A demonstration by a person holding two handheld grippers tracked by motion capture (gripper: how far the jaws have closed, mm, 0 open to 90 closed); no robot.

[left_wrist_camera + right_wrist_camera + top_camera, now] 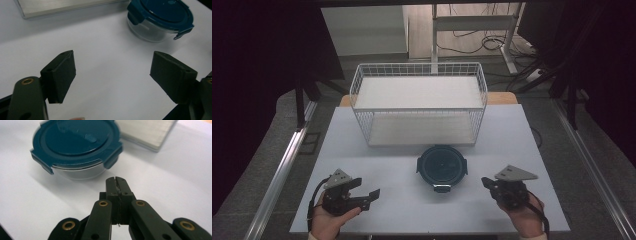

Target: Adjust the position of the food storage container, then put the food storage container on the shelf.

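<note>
Down at about seven o'clock on the pale tabletop (402, 210), the person's left hand (329, 220) grips the left hand-held gripper (364, 196) from below, palm up under the black body, with the jaws pointing toward three o'clock and the grey three-cornered plate on top. Its jaws stand wide apart; in the left gripper view the left hand-held gripper (112, 75) has only bare white surface between its two black pads. At about five o'clock the right hand (524, 216) holds the right hand-held gripper (486, 182) in the same cupped way, jaws aimed toward nine o'clock. In the right gripper view the right hand-held gripper (116, 179) has its pads pressed flat together with nothing between them.

The round container (442, 166) sits on the tabletop near the centre, between the two hand-held grippers and apart from both, just in front of the white wire basket (419, 70) that stands at twelve o'clock. Seen from the right gripper view, the container (76, 147) has a clear glass bowl and a dark teal lid with snap flaps around the rim; the flaps look folded down. From the left gripper view the container (161, 20) lies at about one o'clock, with one flap jutting out at its near edge. A flat pale board (62, 7) lies beyond, at eleven o'clock in that view.
</note>
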